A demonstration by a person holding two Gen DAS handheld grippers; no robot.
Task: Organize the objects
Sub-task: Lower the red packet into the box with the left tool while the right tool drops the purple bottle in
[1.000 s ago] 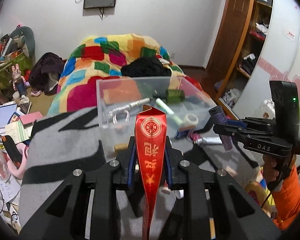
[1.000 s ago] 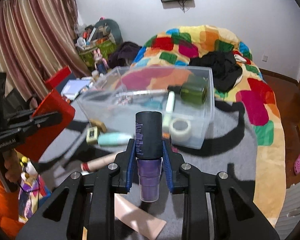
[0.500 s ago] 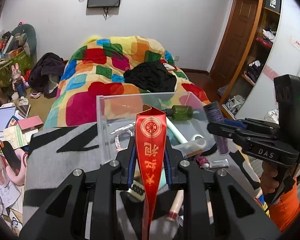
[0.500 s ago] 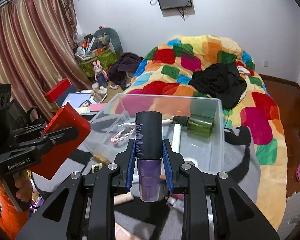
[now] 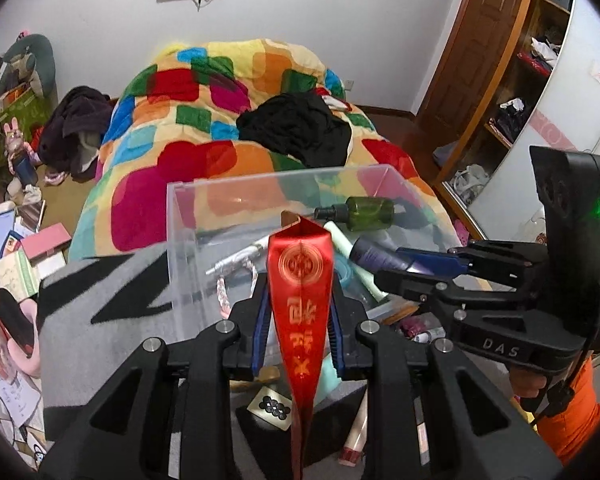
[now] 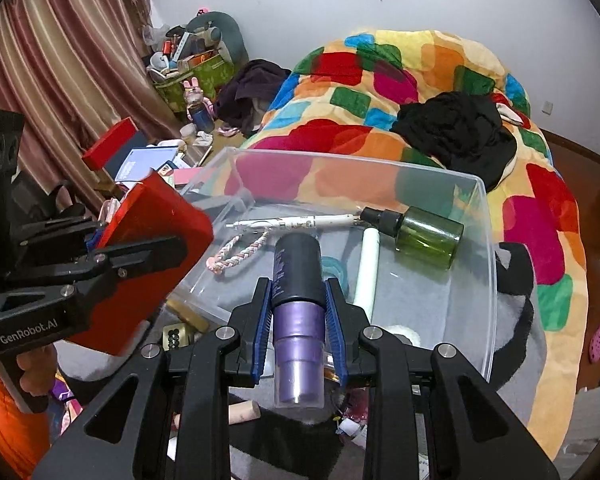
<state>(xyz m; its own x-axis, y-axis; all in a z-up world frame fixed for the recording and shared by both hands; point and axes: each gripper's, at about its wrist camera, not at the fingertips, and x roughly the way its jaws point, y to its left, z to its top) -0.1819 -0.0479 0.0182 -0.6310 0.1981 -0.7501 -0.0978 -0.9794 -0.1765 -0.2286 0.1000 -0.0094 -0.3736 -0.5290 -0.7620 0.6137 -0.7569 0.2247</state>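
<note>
Progress of sorting, both wrist views. Left gripper (image 5: 298, 316) is closed on a red envelope (image 5: 300, 280), held on edge just short of the near wall of the clear plastic bin (image 5: 180, 240). Right gripper (image 6: 298, 308) is clamped on a purple bottle with a dark cap (image 6: 298, 288), poised over the bin's near rim. The bin stands on a grey and black blanket (image 5: 100, 320) spread over the bed.

Already in the bin: a green spray bottle (image 6: 428, 236), a white pen (image 6: 292, 222), a pale green tube (image 6: 366, 268), a braided pink cord (image 6: 236, 254) and a tape roll (image 6: 334, 268).

Judged roughly mid-task: the two held items are not yet deposited, and several small things, among them a gold patterned card (image 5: 271, 406) and a pinkish stick (image 5: 356, 428), lie loose on the blanket beside the bin.
</note>
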